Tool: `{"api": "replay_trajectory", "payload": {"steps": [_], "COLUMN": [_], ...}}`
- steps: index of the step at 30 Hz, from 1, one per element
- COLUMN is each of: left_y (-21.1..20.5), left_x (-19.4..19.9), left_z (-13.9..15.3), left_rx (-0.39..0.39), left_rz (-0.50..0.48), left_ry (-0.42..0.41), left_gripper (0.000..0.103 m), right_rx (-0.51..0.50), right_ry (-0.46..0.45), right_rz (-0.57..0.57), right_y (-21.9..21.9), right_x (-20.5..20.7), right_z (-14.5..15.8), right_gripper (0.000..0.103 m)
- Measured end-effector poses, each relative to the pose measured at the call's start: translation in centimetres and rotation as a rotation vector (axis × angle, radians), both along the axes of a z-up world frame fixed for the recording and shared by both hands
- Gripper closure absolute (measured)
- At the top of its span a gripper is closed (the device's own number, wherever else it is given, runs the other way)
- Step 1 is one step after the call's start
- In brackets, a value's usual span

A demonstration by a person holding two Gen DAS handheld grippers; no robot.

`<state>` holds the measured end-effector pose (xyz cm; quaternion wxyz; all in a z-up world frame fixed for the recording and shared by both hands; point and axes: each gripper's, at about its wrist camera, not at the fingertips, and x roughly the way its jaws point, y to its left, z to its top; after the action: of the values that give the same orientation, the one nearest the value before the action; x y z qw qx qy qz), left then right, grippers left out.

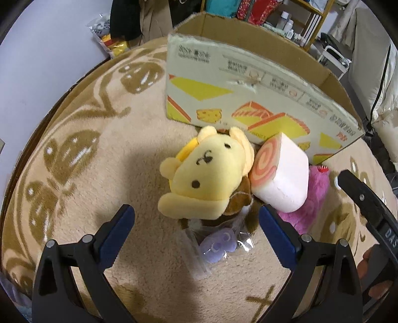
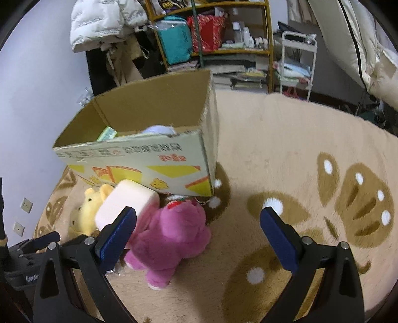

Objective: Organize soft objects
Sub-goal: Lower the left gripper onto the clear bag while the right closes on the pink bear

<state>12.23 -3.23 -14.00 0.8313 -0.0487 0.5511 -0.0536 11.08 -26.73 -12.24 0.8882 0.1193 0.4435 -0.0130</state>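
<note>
Plush toys [image 1: 206, 174] crowd against cardboard box [image 1: 248, 99], both fingers spread

Patterned rug [image 1: 104, 159] under box [image 1: 248, 99], plushies [image 1: 209, 179].

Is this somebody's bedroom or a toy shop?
Probably a room at home: a fluffy beige patterned rug, cluttered yellow storage shelves, and a white puffy jacket hanging by the wall.

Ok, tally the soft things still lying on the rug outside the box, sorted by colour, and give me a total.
Yellow: 1, the yellow bear plush
Pink: 2, the pink swirl-roll cushion and the pink plush bear
Purple: 1, the small purple plush in a clear bag
Brown: 1, a brown plush mostly hidden under the yellow bear
Total: 5
</note>
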Motion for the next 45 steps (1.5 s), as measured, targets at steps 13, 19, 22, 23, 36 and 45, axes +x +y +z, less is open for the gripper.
{"api": "replay_trajectory", "payload": {"steps": [13, 19, 22, 23, 36, 45], "left_y": [-1.3, -1.8, -2.0, -2.1, -3.9, -5.1], "left_x": [0.0, 0.4, 0.5, 0.6, 1.1, 0.6], "left_z": [-2.5, -4.0, -4.3, -4.3, -5.6, -6.2], "left_rx": [0.035, 0.047, 0.061, 0.063, 0.147, 0.180], "left_rz": [-0.031, -0.015, -0.016, -0.019, -0.055, -0.091], "left_ry": [0.071, 0.093, 0.084, 0.084, 0.078, 0.092], "left_gripper": [0.004, 0.004, 0.004, 0.004, 0.001, 0.001], "right_rx": [-0.043, -0.061, -0.050, -0.043, -0.003, 0.017], "right_ry": [0.092, 0.108, 0.110, 0.112, 0.134, 0.150], "right_rz": [0.057, 0.082, 0.080, 0.079, 0.092, 0.093], "right_y": [1.9, 2.8, 2.9, 2.8, 2.6, 2.9], "right_x": [1.6, 1.9, 2.0, 1.9, 2.3, 2.4], "right_z": [-2.8, -3.4, -3.6, -3.6, -4.3, -4.9], "right_gripper": [0.000, 0.000, 0.000, 0.000, 0.000, 0.000]}}
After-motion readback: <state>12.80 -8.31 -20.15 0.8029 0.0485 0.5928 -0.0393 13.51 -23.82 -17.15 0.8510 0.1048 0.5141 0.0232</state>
